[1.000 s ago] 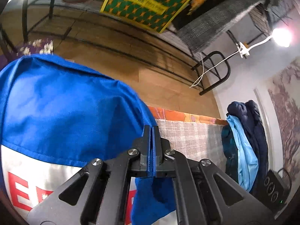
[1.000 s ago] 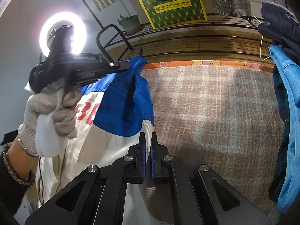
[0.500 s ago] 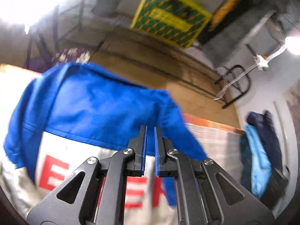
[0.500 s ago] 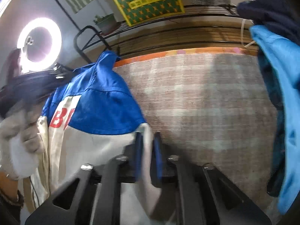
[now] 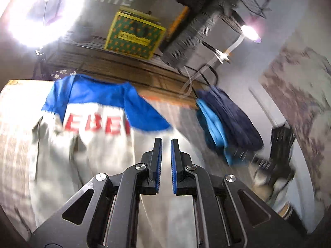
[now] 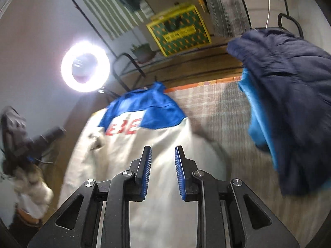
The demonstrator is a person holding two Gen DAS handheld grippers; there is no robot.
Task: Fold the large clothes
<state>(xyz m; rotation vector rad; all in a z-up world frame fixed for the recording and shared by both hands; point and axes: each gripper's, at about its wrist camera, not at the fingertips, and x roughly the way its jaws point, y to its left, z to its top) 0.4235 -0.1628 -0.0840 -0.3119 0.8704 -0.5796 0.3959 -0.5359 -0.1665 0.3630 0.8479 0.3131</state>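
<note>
Left wrist view shows your left gripper (image 5: pixel 166 142) with a narrow gap between its jaws, nothing in it; the white and blue jacket (image 5: pixel 99 144) lies flat at 10 o'clock. Your right gripper (image 6: pixel 162 150) stands parted wider, also empty. Bare plaid blanket (image 6: pixel 217 113) lies at 1 o'clock, up to the dark blue clothes pile (image 6: pixel 289 95).
</note>
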